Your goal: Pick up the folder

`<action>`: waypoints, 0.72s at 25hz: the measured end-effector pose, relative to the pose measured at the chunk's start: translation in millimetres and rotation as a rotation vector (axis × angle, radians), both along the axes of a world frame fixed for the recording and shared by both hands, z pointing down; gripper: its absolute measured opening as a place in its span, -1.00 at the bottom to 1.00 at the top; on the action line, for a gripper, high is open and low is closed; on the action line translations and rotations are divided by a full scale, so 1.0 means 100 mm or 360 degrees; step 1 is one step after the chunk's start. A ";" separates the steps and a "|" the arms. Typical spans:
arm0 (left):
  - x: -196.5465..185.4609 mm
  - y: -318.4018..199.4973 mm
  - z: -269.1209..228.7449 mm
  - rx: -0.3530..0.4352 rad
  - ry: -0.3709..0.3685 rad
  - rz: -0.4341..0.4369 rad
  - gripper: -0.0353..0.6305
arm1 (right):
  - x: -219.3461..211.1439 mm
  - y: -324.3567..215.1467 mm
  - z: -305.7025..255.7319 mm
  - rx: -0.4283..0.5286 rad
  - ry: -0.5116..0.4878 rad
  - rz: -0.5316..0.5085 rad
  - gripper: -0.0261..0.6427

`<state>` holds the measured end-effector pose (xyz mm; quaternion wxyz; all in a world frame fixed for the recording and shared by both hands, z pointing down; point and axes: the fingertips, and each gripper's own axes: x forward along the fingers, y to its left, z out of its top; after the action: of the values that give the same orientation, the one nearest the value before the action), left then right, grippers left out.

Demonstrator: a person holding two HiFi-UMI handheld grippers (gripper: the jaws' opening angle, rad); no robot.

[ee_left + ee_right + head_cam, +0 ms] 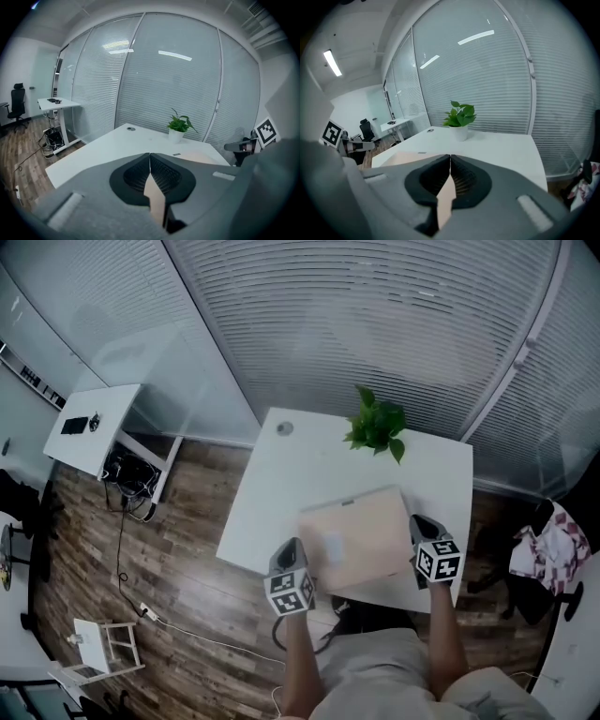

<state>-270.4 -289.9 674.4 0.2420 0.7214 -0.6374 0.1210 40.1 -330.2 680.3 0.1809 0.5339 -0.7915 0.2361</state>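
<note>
1. Glass walls with blinds close in a white table (281, 474) on a wooden floor (169, 559). The folder (361, 535) lies flat over the table's near part, close to the edge by us, with a potted plant (377, 427) well behind it. We cannot tell whether it rests on the top or hangs just above it.
2. We have the left gripper (294, 547) at the folder's left edge and the right gripper (421, 526) at its right edge. In both gripper views the fingers (132, 176) are pressed together, with only a thin beige strip of folder caught between them.
3. We judge a slip the likeliest trouble: the hold is on a narrow margin of smooth cover, and one hand rising faster than the other could drag it free.
4. If only one leaf is pinched, the folder could fall open. We cannot tell how many leaves are caught.
5. Drawing our hands apart could tear the margin, and pushing them together could buckle the middle.
6. So near the edge, a dropped folder would probably land on the floor.
</note>
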 end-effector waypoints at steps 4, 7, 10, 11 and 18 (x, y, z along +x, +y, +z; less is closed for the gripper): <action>-0.02 -0.03 0.22 -0.0101 0.0019 -0.0032 -0.87 | -0.06 -0.03 0.13 -0.0045 0.0042 -0.0100 -0.78; -0.04 -0.03 0.35 -0.0174 0.0082 -0.0019 -0.86 | -0.07 -0.03 0.22 -0.0086 0.0008 -0.0126 -0.71; -0.01 -0.01 0.43 -0.0213 0.0189 0.0012 -0.86 | -0.03 -0.03 0.31 -0.0134 0.0000 -0.0138 -0.66; -0.01 0.00 0.44 -0.0214 0.0201 0.0010 -0.86 | -0.02 -0.04 0.33 -0.0144 0.0039 -0.0156 -0.64; 0.00 -0.01 0.61 -0.0293 0.0310 0.0009 -0.29 | -0.02 -0.07 0.47 -0.0237 0.0072 -0.0247 -0.43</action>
<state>-270.3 -290.7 735.7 0.3675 0.7064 -0.5950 0.1091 38.4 -337.5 727.4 0.2557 0.4611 -0.8065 0.2675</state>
